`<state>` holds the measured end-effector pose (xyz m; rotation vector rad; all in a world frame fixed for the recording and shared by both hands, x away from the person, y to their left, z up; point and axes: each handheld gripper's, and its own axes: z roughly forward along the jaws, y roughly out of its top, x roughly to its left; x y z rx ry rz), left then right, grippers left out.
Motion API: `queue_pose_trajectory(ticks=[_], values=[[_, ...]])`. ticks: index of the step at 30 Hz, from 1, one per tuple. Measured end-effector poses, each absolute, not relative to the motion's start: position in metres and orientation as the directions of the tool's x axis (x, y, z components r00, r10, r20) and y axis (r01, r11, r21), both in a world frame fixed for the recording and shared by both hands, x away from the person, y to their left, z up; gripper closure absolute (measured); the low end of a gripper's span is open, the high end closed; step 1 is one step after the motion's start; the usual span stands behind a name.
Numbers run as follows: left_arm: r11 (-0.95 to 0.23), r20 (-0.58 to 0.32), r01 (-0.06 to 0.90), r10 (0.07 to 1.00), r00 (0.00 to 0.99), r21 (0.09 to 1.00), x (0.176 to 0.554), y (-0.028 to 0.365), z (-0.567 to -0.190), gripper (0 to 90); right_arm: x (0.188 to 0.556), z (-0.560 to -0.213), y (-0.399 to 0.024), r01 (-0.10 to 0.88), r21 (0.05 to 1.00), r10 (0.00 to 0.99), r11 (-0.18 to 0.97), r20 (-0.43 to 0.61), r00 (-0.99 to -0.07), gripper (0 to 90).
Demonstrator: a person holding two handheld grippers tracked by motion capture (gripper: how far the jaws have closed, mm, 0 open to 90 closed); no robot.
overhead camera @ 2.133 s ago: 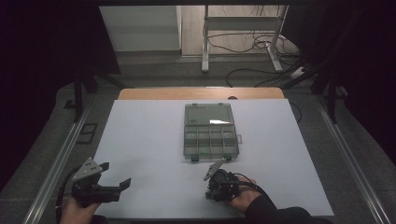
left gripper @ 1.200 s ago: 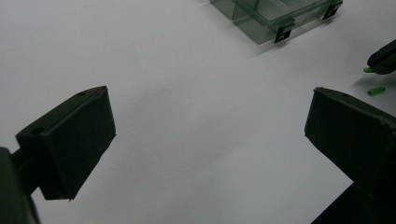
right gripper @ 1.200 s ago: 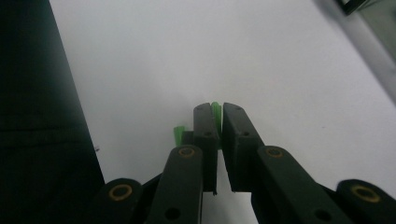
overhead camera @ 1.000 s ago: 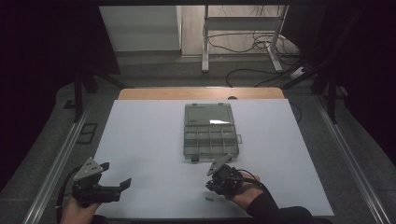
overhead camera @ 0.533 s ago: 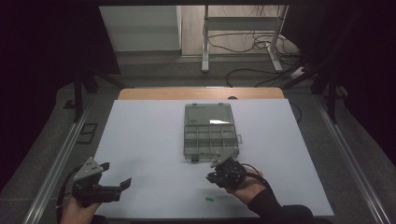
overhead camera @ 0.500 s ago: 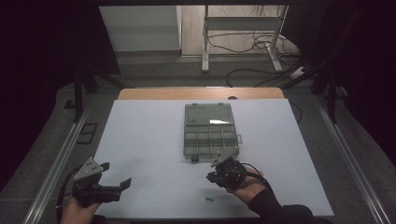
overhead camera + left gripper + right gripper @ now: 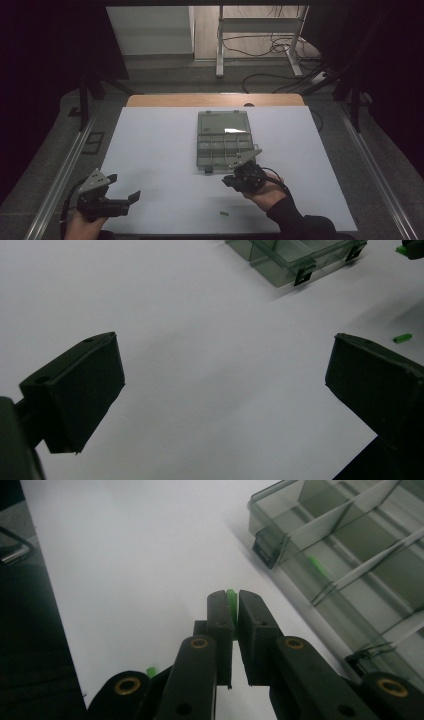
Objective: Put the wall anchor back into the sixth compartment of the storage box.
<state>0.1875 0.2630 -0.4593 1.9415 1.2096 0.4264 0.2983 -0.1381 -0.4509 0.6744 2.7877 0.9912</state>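
— How far along does this look?

— Early, I'd judge. The clear grey plastic compartment box (image 7: pixel 223 145) lies open in the middle of the white bench (image 7: pixel 160 150), lid folded back on the far side. In the right gripper view one small green piece (image 7: pixel 316 566) seems to sit in a near compartment, though the tinted wall blurs it. The right gripper (image 7: pixel 239 179) is just beside the box's near edge, its jaws pinched narrow on a small green plastic peg (image 7: pixel 231 605), not yet over a compartment.

— And what's left?

— That held peg likely has to go in. Another small green peg (image 7: pixel 224 213) lies loose on the bench, near the front edge, between the two hands.

— The other hand?

— The left gripper (image 7: pixel 117 200) sits at the near left corner, well apart from the box, jaws wide with nothing between them.

— The count?

— One box, two grippers, three green pieces as far as I can see: one held, one loose, one apparently boxed.
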Motion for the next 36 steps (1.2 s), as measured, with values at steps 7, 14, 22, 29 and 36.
queue_pose_trajectory(ticks=[7, 14, 22, 29, 36], values=[[-0.231, -0.120, 0.598, 0.864, 0.489, 0.768, 0.188, 0.263, -0.459, 2.9, 0.308, -0.450, -0.140, 0.392, 0.629, 0.465, 0.671, 0.055, -0.883, 82.8], [-0.231, -0.121, 0.599, 0.864, 0.488, 0.767, 0.188, 0.263, -0.459, 3.0, 0.318, -0.445, -0.143, 0.402, 0.648, 0.482, 0.647, 0.061, -0.874, 82.7], [-0.237, -0.115, 0.596, 0.863, 0.491, 0.767, 0.188, 0.262, -0.459, 3.0, 0.331, -0.442, -0.144, 0.411, 0.661, 0.502, 0.628, 0.060, -0.863, 82.6], [-0.240, -0.113, 0.595, 0.863, 0.493, 0.767, 0.188, 0.262, -0.459, 3.2, 0.346, -0.439, -0.143, 0.425, 0.676, 0.525, 0.603, 0.065, -0.849, 82.5], [-0.239, -0.113, 0.592, 0.862, 0.495, 0.770, 0.188, 0.262, -0.459, 3.3, 0.360, -0.444, -0.133, 0.424, 0.670, 0.528, 0.610, 0.055, -0.847, 82.4]])
